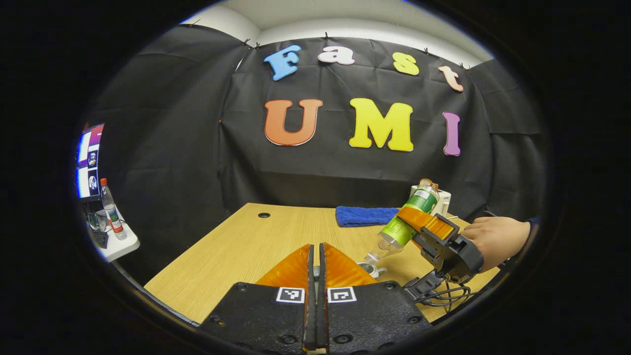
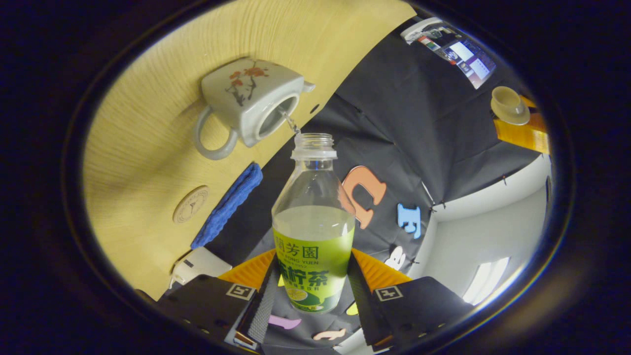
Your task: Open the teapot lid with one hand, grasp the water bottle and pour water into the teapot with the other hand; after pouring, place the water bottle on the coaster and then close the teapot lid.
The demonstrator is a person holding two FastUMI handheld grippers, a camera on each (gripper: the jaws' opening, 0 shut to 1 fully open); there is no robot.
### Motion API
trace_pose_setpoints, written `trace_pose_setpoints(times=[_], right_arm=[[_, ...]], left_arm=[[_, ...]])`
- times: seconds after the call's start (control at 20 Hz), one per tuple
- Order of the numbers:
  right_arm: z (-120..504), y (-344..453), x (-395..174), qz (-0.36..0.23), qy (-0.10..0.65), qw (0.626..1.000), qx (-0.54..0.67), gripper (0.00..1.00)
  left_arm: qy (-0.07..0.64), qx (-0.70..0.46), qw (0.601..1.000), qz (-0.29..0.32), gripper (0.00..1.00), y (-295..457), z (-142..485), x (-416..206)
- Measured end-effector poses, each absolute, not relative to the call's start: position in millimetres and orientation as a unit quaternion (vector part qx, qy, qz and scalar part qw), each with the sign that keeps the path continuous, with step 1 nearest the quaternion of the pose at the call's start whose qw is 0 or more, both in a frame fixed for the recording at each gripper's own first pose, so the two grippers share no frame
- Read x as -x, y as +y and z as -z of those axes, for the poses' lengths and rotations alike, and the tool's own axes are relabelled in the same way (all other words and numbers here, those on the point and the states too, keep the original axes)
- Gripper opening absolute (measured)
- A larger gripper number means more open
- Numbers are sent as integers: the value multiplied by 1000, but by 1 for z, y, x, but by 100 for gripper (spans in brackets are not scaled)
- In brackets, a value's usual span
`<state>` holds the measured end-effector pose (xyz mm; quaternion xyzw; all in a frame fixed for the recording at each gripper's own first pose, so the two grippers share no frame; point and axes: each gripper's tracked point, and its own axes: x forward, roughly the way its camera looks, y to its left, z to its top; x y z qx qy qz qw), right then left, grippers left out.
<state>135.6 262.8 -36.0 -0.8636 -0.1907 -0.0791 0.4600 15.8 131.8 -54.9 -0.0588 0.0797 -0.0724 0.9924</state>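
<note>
Item 1: your right gripper (image 2: 313,291) pinches the water bottle (image 2: 314,231) between both fingers, tipped so a thin stream leaves its mouth into the open teapot (image 2: 249,106) on the wooden table (image 2: 148,148).
Item 2: your left gripper (image 1: 316,276), fingers pressed together; it holds the lid (image 2: 509,104) aloft.
Item 3: coaster (image 2: 191,204) on the table beside a blue cloth (image 2: 229,203).

glossy ceramic teapot (image 2: 249,101), wood-grain table (image 2: 148,123)
</note>
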Motion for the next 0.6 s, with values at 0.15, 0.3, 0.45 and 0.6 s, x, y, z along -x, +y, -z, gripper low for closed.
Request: trace_pose_setpoints(times=[0.15,0.3,0.45,0.6], right_arm=[[35,263,-139,80,-191,455,866,74],[37,260,-137,81,-192,453,867,72],[36,259,-138,81,-195,446,870,74],[36,257,-137,82,-197,445,870,72]], left_arm=[[80,57,992,73,3,131,54,-15],[80,56,992,74,3,130,53,-14],[81,55,992,76,3,130,54,-16],[84,57,992,73,3,131,57,-17]])
